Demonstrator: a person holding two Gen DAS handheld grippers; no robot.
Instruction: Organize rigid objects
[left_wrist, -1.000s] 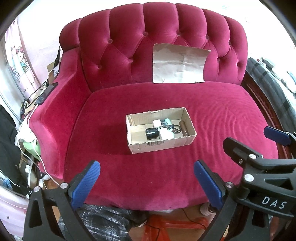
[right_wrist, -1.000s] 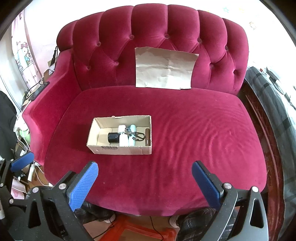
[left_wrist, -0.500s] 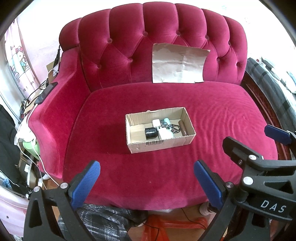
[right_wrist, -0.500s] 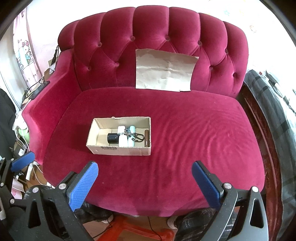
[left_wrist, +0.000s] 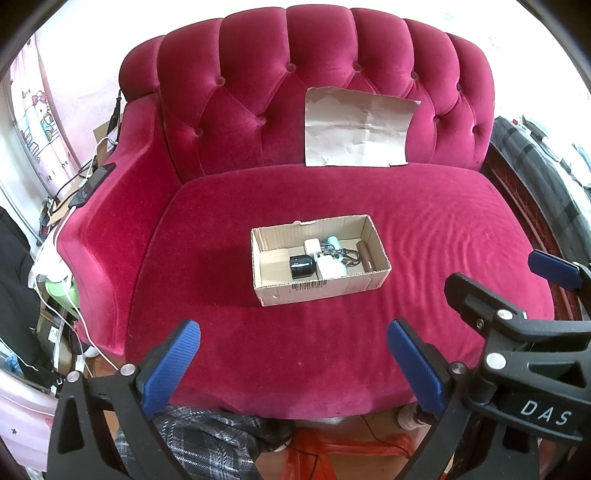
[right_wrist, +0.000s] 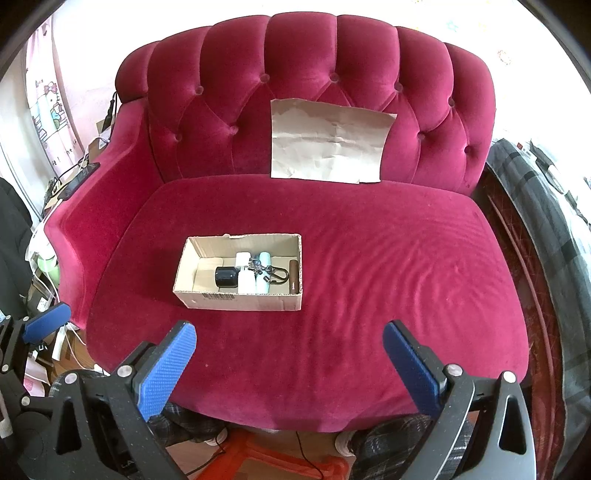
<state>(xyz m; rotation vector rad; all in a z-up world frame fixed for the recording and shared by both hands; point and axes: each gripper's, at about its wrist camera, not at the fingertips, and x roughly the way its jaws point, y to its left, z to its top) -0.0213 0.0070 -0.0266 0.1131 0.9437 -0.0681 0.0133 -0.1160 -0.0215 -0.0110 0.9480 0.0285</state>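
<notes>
Left wrist view: the left gripper (left_wrist: 293, 363) hangs wide and empty at the bottom edge, while one cardboard box (left_wrist: 320, 290) at frame centre holds one black jar (left_wrist: 302, 266), two white bottles and a brown stick. Right wrist view: the right gripper (right_wrist: 290, 363), equally wide and empty, faces the box left of centre on the red sofa (right_wrist: 388, 280); the sorting looks finished or paused, and any next move means reaching forward to the box.

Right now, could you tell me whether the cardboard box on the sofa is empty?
Not empty: the cardboard box holds several small items, including a black cylinder.

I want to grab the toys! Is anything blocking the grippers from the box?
Nothing visible does. Only bare red sofa cushion lies between the open left gripper, the open right gripper and the cardboard box.
</notes>
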